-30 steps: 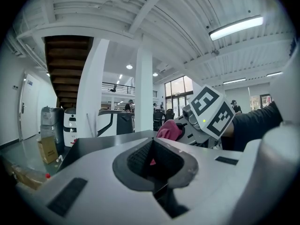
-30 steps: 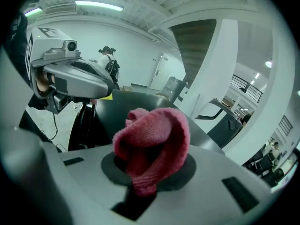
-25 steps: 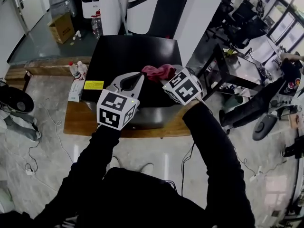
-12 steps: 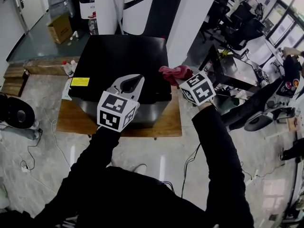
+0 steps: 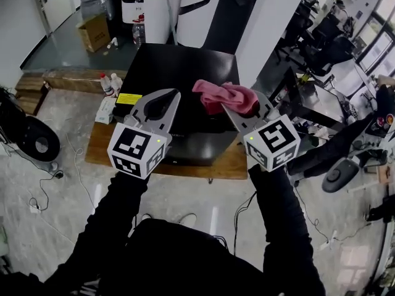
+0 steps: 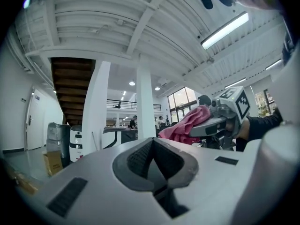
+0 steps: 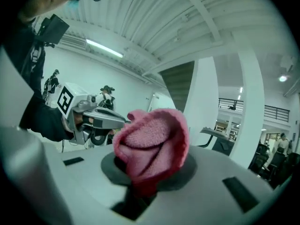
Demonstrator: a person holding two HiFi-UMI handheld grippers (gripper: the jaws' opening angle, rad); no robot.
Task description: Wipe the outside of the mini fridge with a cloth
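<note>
Jaws of right gripper (image 5: 237, 110) clench pink cloth (image 5: 223, 96); left gripper (image 5: 173, 95) jaws closed, empty, above mini fridge (image 5: 166, 66); bottles (image 5: 108, 83) beside.

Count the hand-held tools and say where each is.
2. The left tool is over the mini fridge at its front left, shut, empty. The right tool is over its front right, shut on the pink cloth. No others show.

Two in play: the left hand-held gripper (image 5: 174, 95) and the right hand-held gripper (image 5: 229, 108). One pink cloth (image 5: 223, 95), one mini fridge (image 5: 162, 66), one cardboard box (image 5: 94, 33), one yellow label (image 5: 129, 98).
</note>
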